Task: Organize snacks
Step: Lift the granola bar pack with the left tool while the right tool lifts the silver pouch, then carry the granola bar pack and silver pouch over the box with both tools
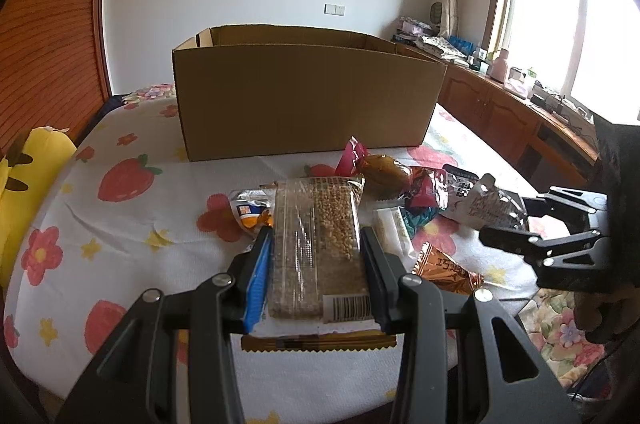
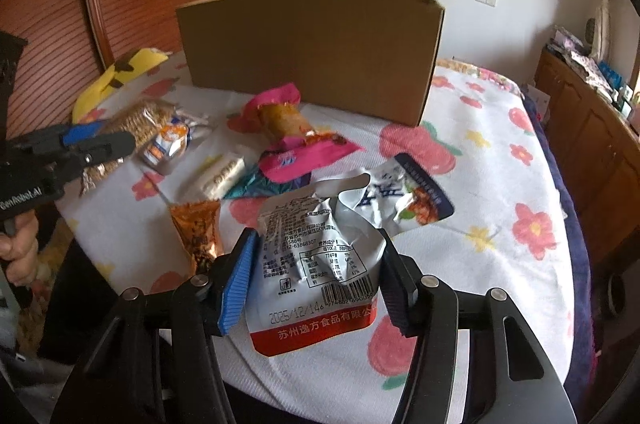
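Observation:
My left gripper is shut on a long clear pack of grain bars, held lengthwise between the jaws; the pack also shows in the right wrist view. My right gripper is shut on a crumpled silver pouch with a red bottom band; it shows at the right of the left wrist view. An open brown cardboard box stands behind the snack pile on the flowered sheet.
Loose snacks lie between the grippers: a pink-wrapped roll, a white bar, an orange foil pack, a silver-orange pack, a white-blue pouch. A yellow plush lies left. Wooden cabinets stand right.

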The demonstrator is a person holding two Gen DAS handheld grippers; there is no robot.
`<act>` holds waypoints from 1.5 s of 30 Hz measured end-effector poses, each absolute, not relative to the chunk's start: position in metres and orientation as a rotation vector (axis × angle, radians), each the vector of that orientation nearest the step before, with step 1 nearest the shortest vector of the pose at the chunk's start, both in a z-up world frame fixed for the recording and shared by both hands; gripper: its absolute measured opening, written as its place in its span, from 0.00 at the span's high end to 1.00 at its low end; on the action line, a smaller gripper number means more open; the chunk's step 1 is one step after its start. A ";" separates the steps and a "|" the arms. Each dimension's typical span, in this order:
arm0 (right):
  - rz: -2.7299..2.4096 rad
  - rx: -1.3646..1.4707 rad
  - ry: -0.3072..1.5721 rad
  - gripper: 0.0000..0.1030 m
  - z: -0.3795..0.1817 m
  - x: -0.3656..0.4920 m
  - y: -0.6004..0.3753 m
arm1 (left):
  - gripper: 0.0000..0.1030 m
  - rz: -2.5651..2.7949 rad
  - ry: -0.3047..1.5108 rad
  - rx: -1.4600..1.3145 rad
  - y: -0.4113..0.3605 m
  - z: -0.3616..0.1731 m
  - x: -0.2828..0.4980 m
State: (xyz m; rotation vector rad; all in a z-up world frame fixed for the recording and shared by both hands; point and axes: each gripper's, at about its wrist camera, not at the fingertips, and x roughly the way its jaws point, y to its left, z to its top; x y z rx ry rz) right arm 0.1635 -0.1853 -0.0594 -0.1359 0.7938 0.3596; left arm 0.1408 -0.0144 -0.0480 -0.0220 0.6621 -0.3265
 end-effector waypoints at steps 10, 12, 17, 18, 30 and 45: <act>0.352 -0.110 0.749 0.43 -0.038 0.155 -0.194 | 0.60 -0.327 0.646 -0.019 -0.015 -0.039 0.140; 0.352 -0.103 0.740 0.43 -0.034 0.154 -0.196 | 0.60 -0.330 0.639 -0.013 -0.014 -0.036 0.141; 0.360 -0.096 0.706 0.43 -0.021 0.151 -0.198 | 0.60 -0.325 0.615 -0.012 -0.010 -0.023 0.141; 0.364 -0.094 0.695 0.43 -0.017 0.151 -0.197 | 0.60 -0.324 0.609 -0.013 -0.009 -0.020 0.141; 0.401 -0.116 0.611 0.42 0.017 0.165 -0.190 | 0.60 -0.323 0.554 -0.026 0.002 0.008 0.163; 0.432 -0.102 0.522 0.42 0.042 0.244 -0.183 | 0.60 -0.307 0.474 0.039 0.002 0.045 0.234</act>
